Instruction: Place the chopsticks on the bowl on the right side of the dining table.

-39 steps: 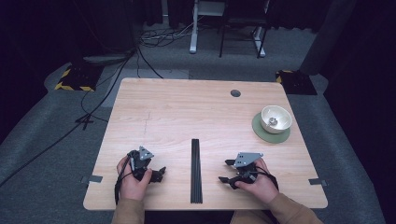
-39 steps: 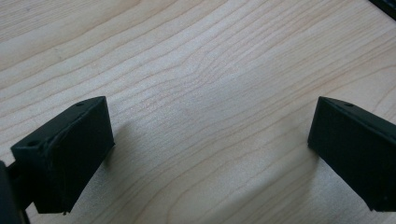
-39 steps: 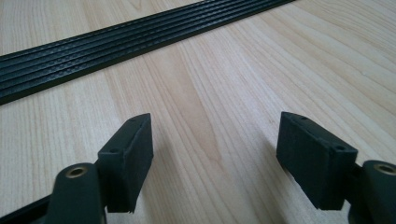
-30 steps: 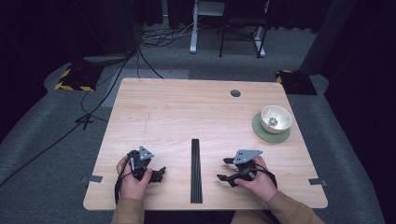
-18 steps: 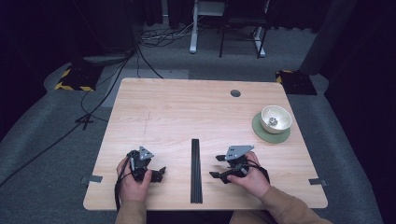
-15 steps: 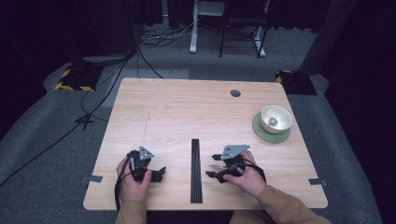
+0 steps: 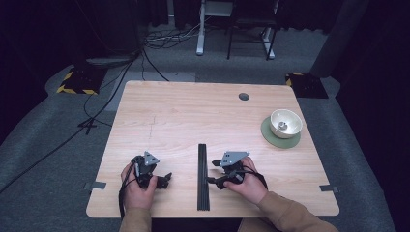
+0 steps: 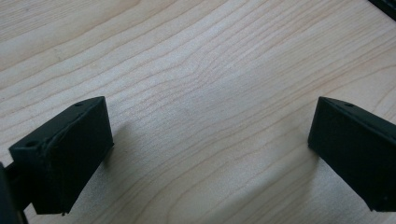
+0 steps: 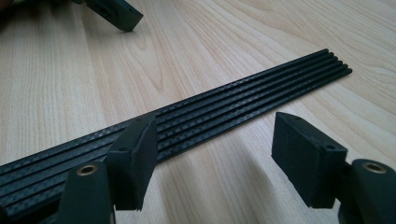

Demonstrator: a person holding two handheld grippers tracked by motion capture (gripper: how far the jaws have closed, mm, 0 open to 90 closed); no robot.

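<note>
**Q:** Grippers: position and state?

**A:** Both rest low over the table, near its front edge, each held in one hand. The left gripper sits left of the strip, well apart from it. Its jaws stand wide apart in the left gripper view, with bare wood grain between them and nothing held. The right gripper sits just right of the strip, jaws pointing toward it. In the right gripper view its jaws are likewise spread wide and grip nothing.

**Q:** Strip: location?

**A:** It lies flat on the table, midway between the two grippers, running from the front edge toward the centre. It is black, long and narrow, with parallel ridges along its length.

**Q:** Contact between right gripper and strip?

**A:** In the right gripper view one jaw overlaps the strip's near edge; the other stands over bare wood beside it. Whether the first jaw touches the strip or only hangs just above it cannot be told from this angle.

**Q:** Other items?

**A:** A white bowl stands on a green mat toward the table's far right, well apart from both grippers. A small object lies inside the bowl, too small to identify. A round dark port sits near the far edge.
</note>
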